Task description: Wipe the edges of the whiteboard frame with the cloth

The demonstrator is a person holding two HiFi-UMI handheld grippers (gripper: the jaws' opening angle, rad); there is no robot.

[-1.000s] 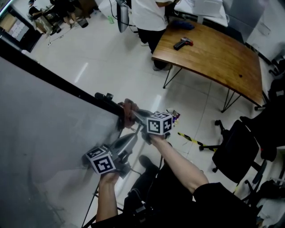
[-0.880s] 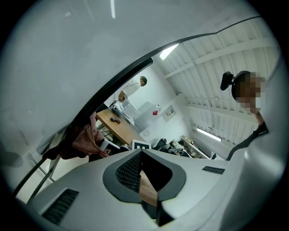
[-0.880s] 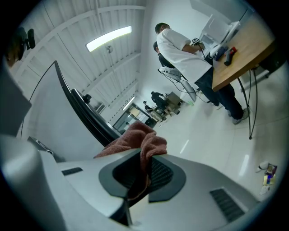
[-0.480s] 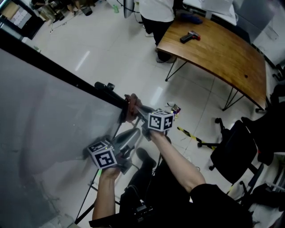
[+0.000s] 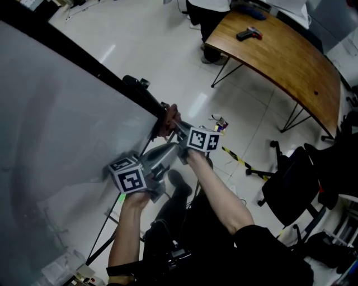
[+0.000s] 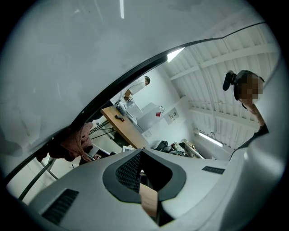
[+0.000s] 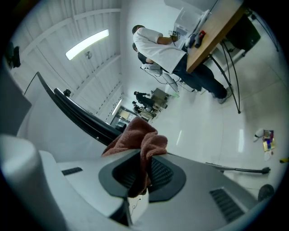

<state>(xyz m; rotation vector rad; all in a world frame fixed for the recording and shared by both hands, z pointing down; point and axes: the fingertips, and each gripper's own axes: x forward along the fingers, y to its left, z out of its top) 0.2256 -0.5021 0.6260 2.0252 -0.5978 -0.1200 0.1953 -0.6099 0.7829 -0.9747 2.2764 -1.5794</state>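
Observation:
The whiteboard (image 5: 50, 128) fills the left of the head view, and its black frame edge (image 5: 100, 70) runs diagonally down to the right. A reddish-brown cloth (image 5: 168, 120) is pressed on that edge near its lower end. My right gripper (image 5: 170, 129) is shut on the cloth, which bunches out of the jaws (image 7: 140, 135) against the black frame (image 7: 81, 117). My left gripper (image 5: 166, 155) sits just below it, shut with nothing held (image 6: 141, 155), close to the board face. From the left gripper view the cloth (image 6: 74, 142) shows on the frame (image 6: 135, 74).
A curved wooden table (image 5: 279, 56) with a hand tool (image 5: 249, 33) stands at the upper right, a person (image 5: 207, 11) beside it. A black office chair (image 5: 291, 190) is at the right. A black clip (image 5: 137, 82) sits on the frame above the cloth.
The head view has shifted. The cloth stays on the frame edge and seems to have slid a little away from the black clip with the right gripper. The left gripper stays close below.

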